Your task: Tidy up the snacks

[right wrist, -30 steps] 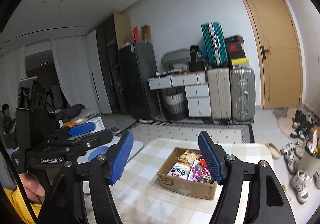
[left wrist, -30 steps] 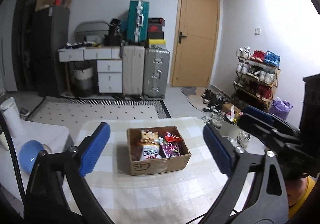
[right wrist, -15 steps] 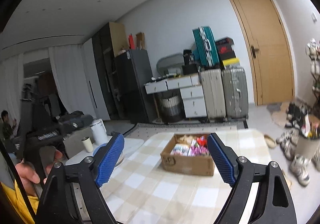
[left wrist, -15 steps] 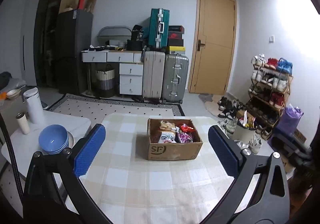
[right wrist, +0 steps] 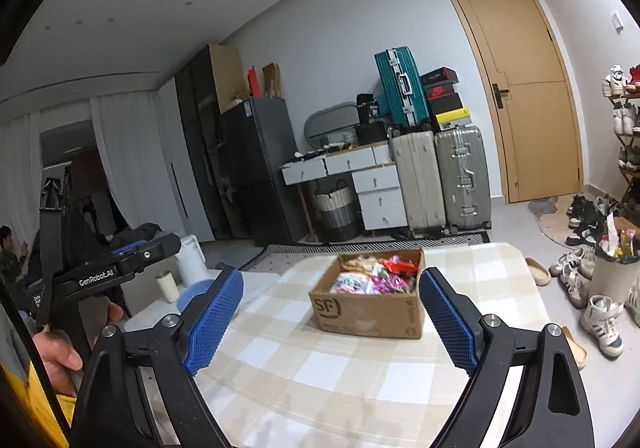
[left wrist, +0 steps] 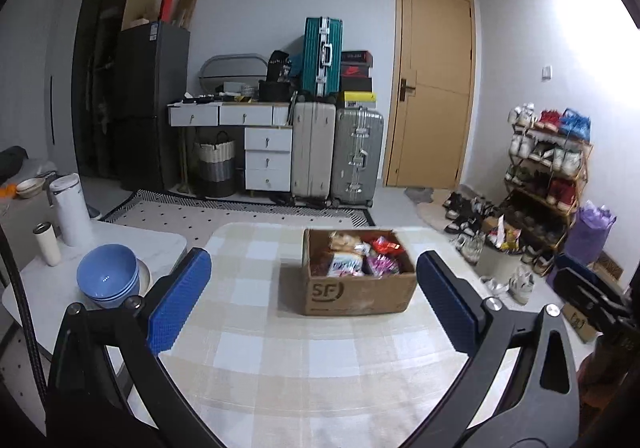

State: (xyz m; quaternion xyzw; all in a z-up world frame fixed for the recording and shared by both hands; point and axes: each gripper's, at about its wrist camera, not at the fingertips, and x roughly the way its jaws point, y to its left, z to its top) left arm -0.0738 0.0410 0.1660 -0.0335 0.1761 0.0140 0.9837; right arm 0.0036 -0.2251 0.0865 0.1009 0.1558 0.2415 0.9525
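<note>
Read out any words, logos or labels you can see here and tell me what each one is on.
"SF": front of the cardboard box of snacks.
"GenRobot.AI": body of the left gripper, seen in the right wrist view.
Snack packets, shoe boxes, fridge sticker: print too blurred to read.

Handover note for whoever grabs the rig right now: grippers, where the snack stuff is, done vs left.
Left gripper: jaws wide open, empty, held above the near part of the table, apart from the box.
Right gripper: jaws wide open, empty, also short of the box.
Cardboard box sits upright on the checked tablecloth, toward the far side. Snack packets are piled loose inside it; none lie on the cloth.
Blue bowls and a white flask stand on the side table to the left.
Done: nothing visibly sorted yet.
Left: probably reach into the box, take packets out, arrange them.
</note>
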